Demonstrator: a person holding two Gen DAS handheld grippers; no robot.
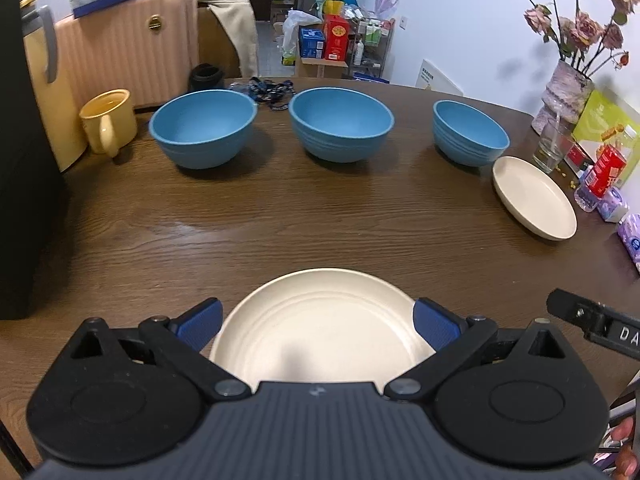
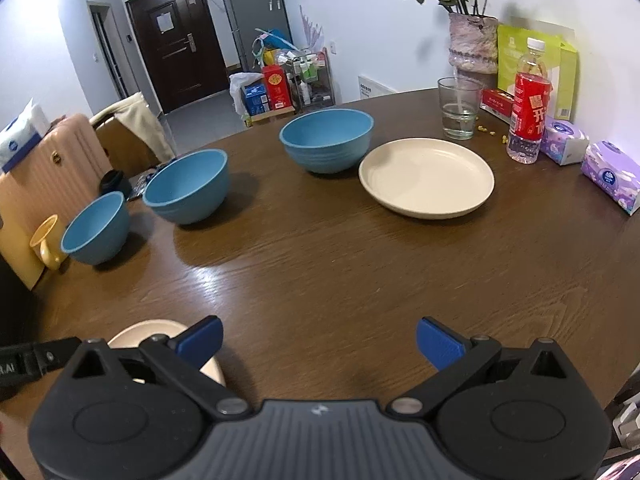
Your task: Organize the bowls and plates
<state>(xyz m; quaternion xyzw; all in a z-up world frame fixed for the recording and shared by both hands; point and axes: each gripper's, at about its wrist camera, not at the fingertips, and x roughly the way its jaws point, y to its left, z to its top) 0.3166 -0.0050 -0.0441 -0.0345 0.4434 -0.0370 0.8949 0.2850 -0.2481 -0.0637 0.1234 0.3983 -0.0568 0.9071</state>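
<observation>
Three blue bowls stand in a row at the far side of the brown table: left [image 1: 203, 133], middle [image 1: 341, 127], right [image 1: 469, 133]. In the right wrist view they show as left [image 2: 96, 229], middle [image 2: 187, 186], right [image 2: 327, 139]. A cream plate [image 1: 533, 197] [image 2: 426, 176] lies beside the right bowl. A second cream plate [image 1: 320, 328] lies near the front edge, under my left gripper [image 1: 319, 322], which is open with its fingers wide on either side of the plate. Its edge shows in the right wrist view [image 2: 136, 330]. My right gripper [image 2: 319, 340] is open and empty over bare table.
A yellow mug [image 1: 108, 121] stands at the left. A glass [image 2: 458, 108], a red-labelled bottle [image 2: 528, 104], tissue packs [image 2: 611, 175] and a flower vase [image 2: 472, 46] crowd the right side. A pink suitcase [image 1: 120, 48] stands behind the table.
</observation>
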